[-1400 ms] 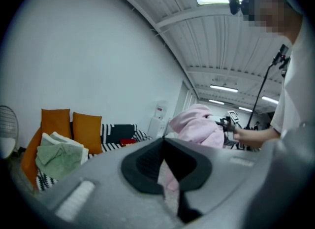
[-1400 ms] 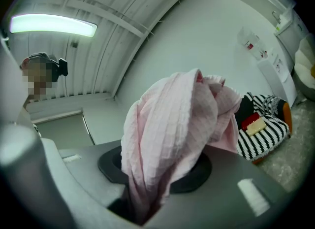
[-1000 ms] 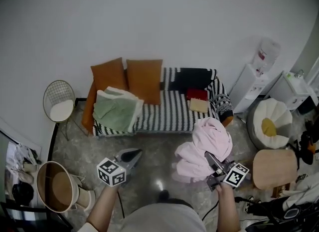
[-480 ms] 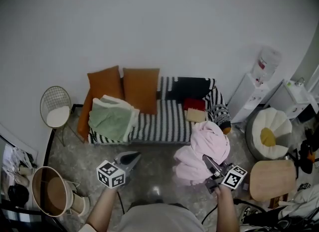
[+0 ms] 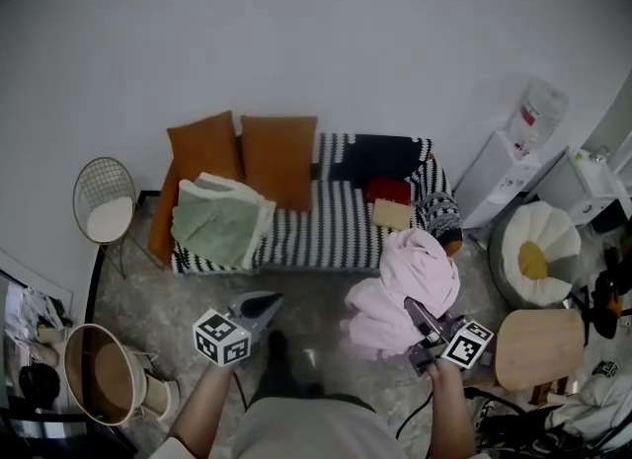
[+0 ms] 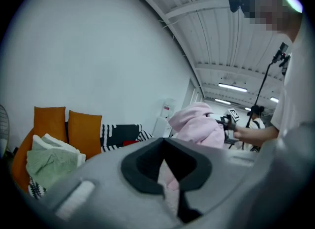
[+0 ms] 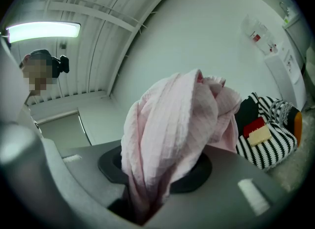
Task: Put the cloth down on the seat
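Note:
The pink cloth (image 5: 407, 284) hangs bunched in the air in front of the sofa's right end, with my right gripper (image 5: 415, 313) shut on it. In the right gripper view the pink cloth (image 7: 167, 124) rises out of the right gripper (image 7: 156, 171) and hides its pads. The striped sofa seat (image 5: 331, 225) lies beyond the cloth. My left gripper (image 5: 261, 302) hovers over the floor short of the sofa's middle. In its own view the left gripper (image 6: 165, 143) is shut and empty, and the pink cloth (image 6: 197, 124) shows past it.
On the sofa lie a green cloth (image 5: 219, 220) at the left, two orange cushions (image 5: 276, 156) and red and tan items (image 5: 391, 202) at the right. A wire chair (image 5: 107, 212) and a basket (image 5: 99, 373) stand left, a white seat (image 5: 538, 250) and a round wooden table (image 5: 538, 348) right.
A dark leg and foot have come forward under my left gripper. Both grippers keep about the same place, and the right one still holds the pink cloth.

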`<state>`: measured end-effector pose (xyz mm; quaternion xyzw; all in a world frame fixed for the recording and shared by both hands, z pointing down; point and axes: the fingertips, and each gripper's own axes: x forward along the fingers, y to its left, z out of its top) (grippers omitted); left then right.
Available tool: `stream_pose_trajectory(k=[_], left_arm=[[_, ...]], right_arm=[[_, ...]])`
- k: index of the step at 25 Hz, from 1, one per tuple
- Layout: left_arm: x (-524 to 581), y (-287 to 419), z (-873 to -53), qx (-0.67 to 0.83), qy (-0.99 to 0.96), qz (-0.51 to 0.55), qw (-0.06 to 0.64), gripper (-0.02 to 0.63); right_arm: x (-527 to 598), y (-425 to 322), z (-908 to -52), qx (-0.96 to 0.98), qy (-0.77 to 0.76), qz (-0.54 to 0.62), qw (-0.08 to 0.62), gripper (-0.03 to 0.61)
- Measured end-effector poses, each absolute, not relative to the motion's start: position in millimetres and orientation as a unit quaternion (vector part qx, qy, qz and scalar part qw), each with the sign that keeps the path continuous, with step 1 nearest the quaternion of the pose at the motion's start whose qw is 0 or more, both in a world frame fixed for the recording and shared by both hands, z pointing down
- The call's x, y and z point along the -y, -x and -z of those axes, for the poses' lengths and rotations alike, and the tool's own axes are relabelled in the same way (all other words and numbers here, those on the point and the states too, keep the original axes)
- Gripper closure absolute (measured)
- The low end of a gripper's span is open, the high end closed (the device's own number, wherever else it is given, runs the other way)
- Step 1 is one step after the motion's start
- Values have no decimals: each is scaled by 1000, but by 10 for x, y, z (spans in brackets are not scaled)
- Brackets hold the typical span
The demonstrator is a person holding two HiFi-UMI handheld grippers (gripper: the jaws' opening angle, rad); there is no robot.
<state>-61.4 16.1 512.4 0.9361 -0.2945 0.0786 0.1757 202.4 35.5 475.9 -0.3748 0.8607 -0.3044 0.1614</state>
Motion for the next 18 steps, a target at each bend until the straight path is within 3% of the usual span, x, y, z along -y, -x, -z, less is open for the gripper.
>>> stream_pose_trajectory(k=[18], left_arm=[[1531,982,-5182,230,-950,-106,180,612]], right_arm=[[1035,-1611,-4863,-824,437,310,183,414]])
